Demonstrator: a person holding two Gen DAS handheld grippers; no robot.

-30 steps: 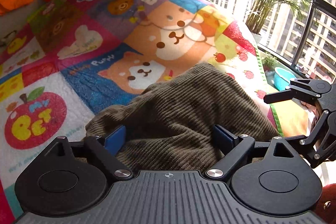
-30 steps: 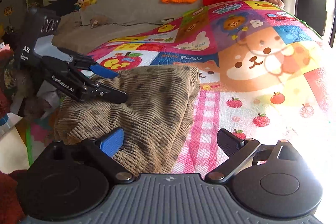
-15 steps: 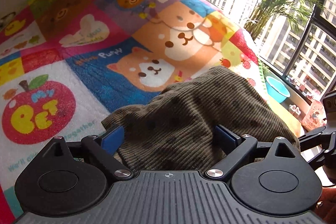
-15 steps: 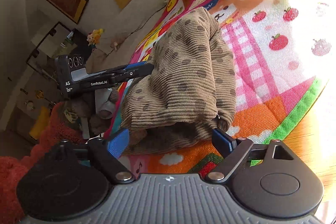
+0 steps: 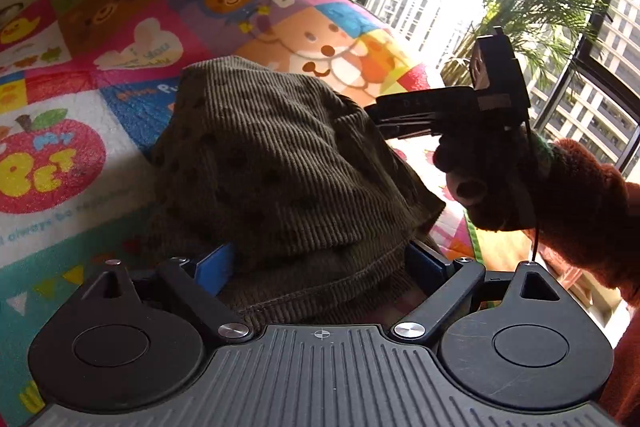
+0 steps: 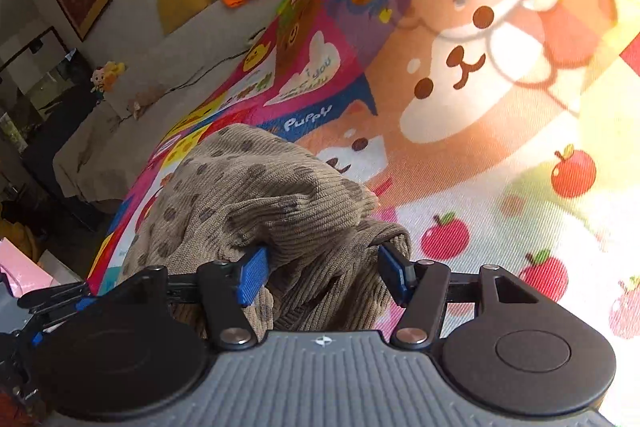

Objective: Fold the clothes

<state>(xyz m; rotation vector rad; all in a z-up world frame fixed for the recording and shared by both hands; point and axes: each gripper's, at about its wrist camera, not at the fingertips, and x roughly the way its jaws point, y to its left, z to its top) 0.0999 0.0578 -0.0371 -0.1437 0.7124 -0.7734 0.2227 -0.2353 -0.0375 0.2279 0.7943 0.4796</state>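
Your right gripper (image 6: 324, 277) has swung in over the brown corduroy garment (image 6: 256, 203), jaws just closing around a bunched fold; left gripper (image 5: 320, 263) straddles its near hem, spread.

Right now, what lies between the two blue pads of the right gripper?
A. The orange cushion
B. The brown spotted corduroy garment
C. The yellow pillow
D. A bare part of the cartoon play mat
B: in the right wrist view a bunched part of the brown spotted corduroy garment fills the gap at the right gripper, while the play mat lies beyond it.
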